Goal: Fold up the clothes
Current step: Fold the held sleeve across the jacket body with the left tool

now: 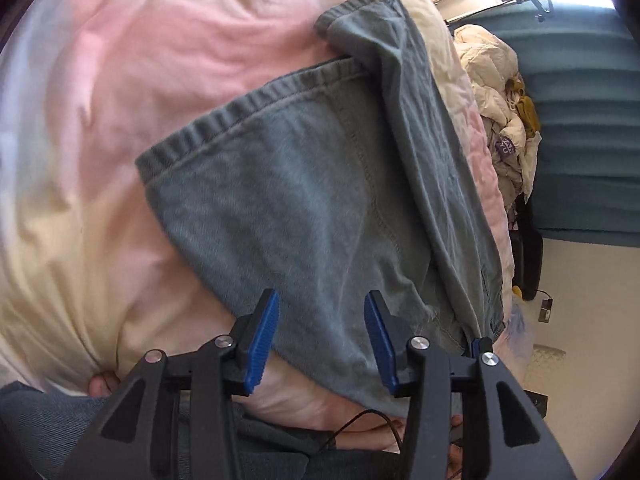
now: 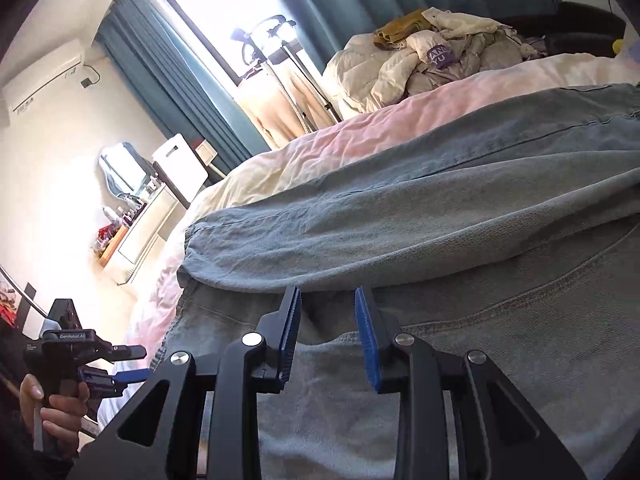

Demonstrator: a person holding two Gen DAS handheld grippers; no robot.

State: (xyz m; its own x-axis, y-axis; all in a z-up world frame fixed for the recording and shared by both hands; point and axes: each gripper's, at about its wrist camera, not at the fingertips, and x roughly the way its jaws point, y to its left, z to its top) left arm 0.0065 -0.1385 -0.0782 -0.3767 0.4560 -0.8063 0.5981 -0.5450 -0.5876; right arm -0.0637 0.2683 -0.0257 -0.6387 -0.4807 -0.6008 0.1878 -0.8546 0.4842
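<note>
Left hand-held gripper and right hand-held gripper, jaws apart and empty, poised over grey-green jeans spread on pink bed. Best gripped at hem corners, apparently, then drawn evenly toward waistband.

The left gripper has its blue-padded jaws spread wide, nothing between them. The right gripper is parted too — a narrower gap, pads empty. In the right wrist view, the left hand wraps the other gripper's handle at the lower left edge — fingers curled, thumb up.
</note>
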